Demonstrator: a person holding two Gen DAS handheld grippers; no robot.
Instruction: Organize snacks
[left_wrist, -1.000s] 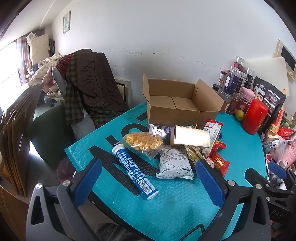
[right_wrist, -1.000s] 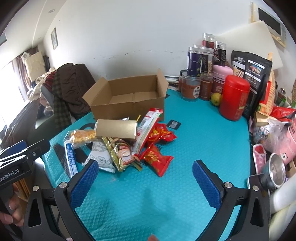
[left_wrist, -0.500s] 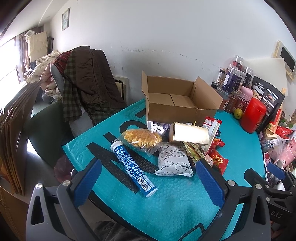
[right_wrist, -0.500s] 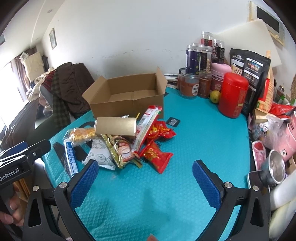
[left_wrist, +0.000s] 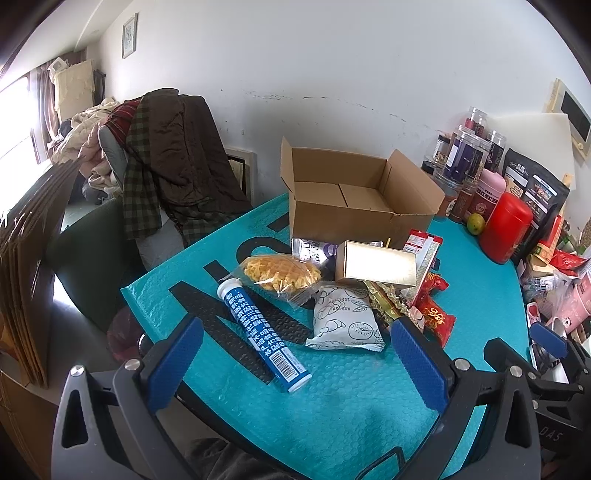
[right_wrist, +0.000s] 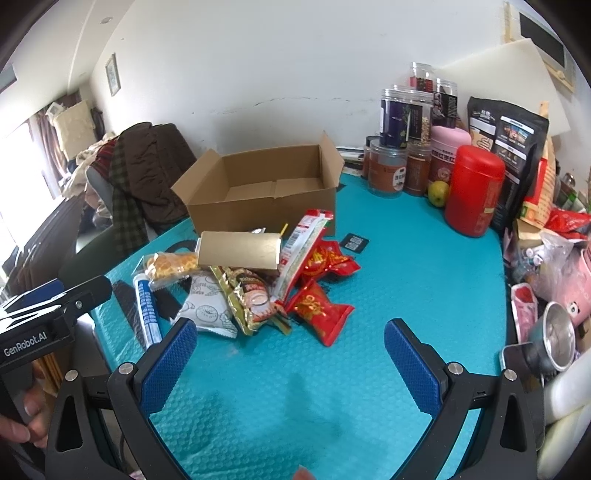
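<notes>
Left wrist view: the left gripper (left_wrist: 295, 363) hung above the near table edge, jaws spread wide and empty. The blue tube (left_wrist: 263, 335) lay just ahead between them, beside the white pouch (left_wrist: 347, 321). Judged stage: packing not begun; the cardboard box (left_wrist: 354, 201) stood empty behind the pile.

Right wrist view: the right gripper (right_wrist: 290, 360) hovered over bare teal mat (right_wrist: 424, 273), jaws spread, holding nothing. The red packet (right_wrist: 320, 308) lay nearest. The next move would call for lowering onto one snack and closing.

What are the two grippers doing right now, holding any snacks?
Left gripper: open, holding nothing.
Right gripper: open, holding nothing.
</notes>
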